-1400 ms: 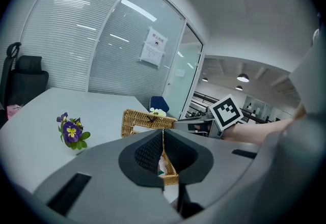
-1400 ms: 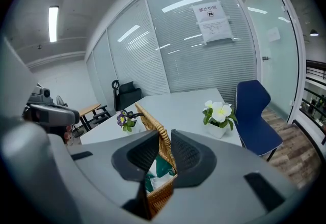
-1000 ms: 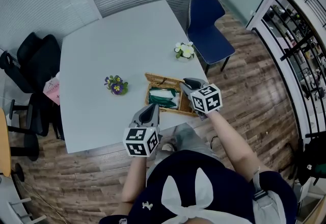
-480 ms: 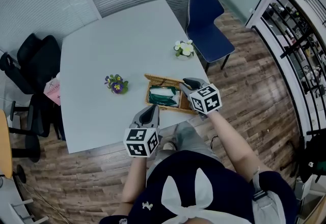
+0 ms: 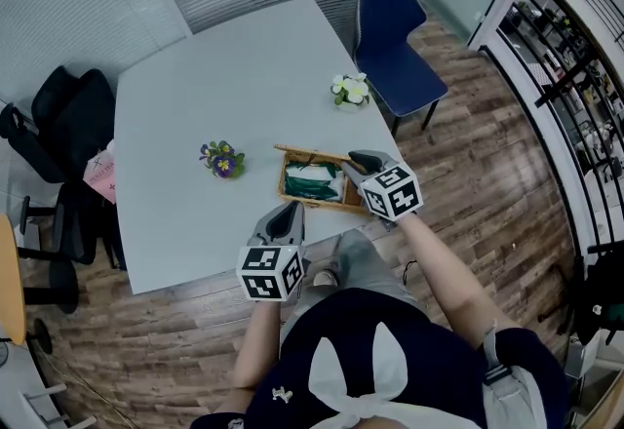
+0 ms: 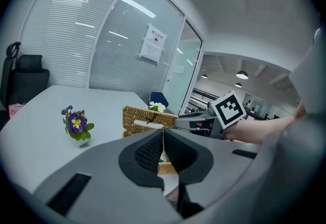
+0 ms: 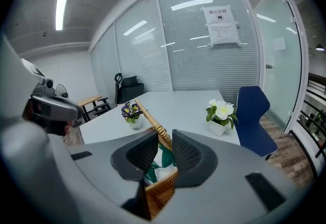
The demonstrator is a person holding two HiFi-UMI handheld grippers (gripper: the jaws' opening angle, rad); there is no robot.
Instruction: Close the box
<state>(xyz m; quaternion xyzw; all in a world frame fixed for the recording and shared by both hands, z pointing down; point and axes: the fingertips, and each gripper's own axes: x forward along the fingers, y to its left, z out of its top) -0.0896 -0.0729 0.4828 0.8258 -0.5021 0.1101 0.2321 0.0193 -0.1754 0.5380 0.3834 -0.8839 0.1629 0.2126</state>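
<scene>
- The wicker box (image 5: 314, 206) sits near the front edge of the white table (image 5: 195, 76), with green and white packets (image 7: 159, 159) inside; its lid (image 7: 148, 118) stands tilted up, not yet down
- The right gripper (image 7: 162, 139) pinches the lid's braided edge at its tips, and its jaws have just been opening a little with that edge between them; I would hold enough squeeze that the lid cannot slip and drop
- The left gripper (image 6: 163, 139) is clenched on nothing, just beside the box's near left corner; whether it touches the wicker I cannot tell, but it looks well placed to steady the box
- Best to swing the lid over in its own arc and not pull, so the light box does not slide
- Check that the packets lie below the rim, or the lid will likely not sit flat
</scene>
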